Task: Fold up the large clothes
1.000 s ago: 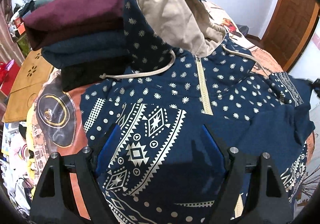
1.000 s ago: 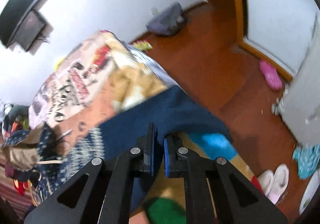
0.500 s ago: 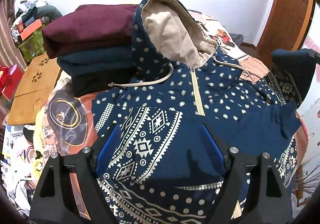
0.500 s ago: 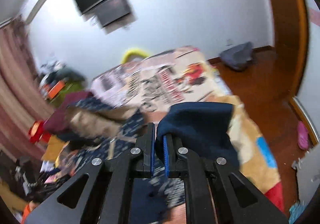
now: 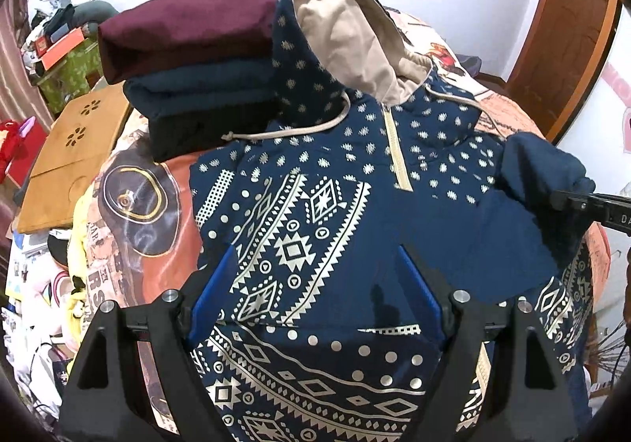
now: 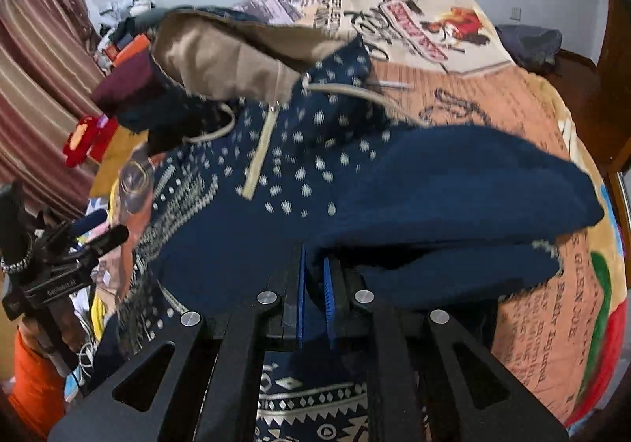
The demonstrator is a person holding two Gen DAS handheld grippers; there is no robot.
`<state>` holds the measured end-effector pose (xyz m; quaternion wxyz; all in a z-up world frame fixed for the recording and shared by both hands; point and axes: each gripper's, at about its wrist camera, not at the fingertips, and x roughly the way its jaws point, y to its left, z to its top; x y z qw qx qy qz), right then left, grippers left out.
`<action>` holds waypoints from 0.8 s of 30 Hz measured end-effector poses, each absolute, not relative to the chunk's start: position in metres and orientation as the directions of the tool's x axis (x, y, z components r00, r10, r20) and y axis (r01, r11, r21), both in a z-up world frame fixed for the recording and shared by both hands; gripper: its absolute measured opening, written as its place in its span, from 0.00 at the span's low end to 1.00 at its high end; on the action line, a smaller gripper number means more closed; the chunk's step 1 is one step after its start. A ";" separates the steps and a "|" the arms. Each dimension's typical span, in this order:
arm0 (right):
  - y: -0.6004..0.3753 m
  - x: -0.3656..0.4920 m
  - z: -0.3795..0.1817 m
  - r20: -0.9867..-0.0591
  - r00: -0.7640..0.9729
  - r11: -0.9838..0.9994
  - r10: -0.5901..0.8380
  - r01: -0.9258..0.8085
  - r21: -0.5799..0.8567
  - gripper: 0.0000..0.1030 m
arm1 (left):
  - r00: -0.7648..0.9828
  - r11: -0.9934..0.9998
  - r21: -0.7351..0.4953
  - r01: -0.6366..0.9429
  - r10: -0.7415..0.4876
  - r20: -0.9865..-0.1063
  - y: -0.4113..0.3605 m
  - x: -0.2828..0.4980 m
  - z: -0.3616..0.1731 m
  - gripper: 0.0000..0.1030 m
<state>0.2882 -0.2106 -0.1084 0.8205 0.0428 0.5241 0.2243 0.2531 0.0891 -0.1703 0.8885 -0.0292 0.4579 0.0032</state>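
the patterned hoodie (image 5: 315, 244) is lying face up on the bed (image 5: 165, 213), hood propped against a stack of folded clothes (image 5: 189, 59) — its sleeve (image 6: 453, 197) is now being carried in over the chest, where a second ago it was hanging off the bed edge. the right gripper (image 6: 313, 284) is pinching the sleeve, jaws starting to ease apart. the left gripper (image 5: 315, 296) is hovering wide open over the hem, holding nothing — the sleeve fold looks nearly laid.
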 end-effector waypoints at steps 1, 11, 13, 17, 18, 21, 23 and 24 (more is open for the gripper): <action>-0.210 0.287 -0.107 -0.844 0.341 0.895 0.414 -0.323 0.308 0.09 | 0.579 0.998 -0.048 -0.028 -0.023 -0.815 0.087 0.253 -0.171 0.78; -0.241 0.272 -0.069 -0.805 0.392 0.889 0.445 -0.300 0.345 0.31 | 0.577 0.999 -0.032 0.018 -0.037 -0.816 0.064 0.259 -0.172 0.78; -0.255 0.271 -0.058 -0.782 0.443 0.897 0.438 -0.268 0.351 0.46 | 0.580 0.999 -0.021 0.032 -0.035 -0.814 0.059 0.260 -0.171 0.78; -0.290 0.280 -0.049 -0.752 0.521 0.911 0.404 -0.158 0.380 0.58 | 0.581 0.999 -0.020 0.049 -0.045 -0.812 0.051 0.263 -0.170 0.78; -0.298 0.284 -0.049 -0.750 0.533 0.913 0.392 -0.125 0.389 0.58 | 0.579 0.998 -0.027 0.052 -0.052 -0.813 0.050 0.264 -0.170 0.78; -0.323 0.299 -0.061 -0.759 0.543 0.910 0.359 -0.022 0.415 0.58 | 0.576 0.998 -0.039 0.053 -0.062 -0.815 0.048 0.267 -0.172 0.78; -0.337 0.310 -0.075 -0.773 0.529 0.897 0.350 0.047 0.439 0.58 | 0.572 0.998 -0.044 0.053 -0.066 -0.817 0.047 0.269 -0.173 0.78; -0.343 0.313 -0.081 -0.776 0.522 0.890 0.353 0.067 0.451 0.58 | 0.570 0.997 -0.048 0.053 -0.069 -0.819 0.046 0.270 -0.174 0.78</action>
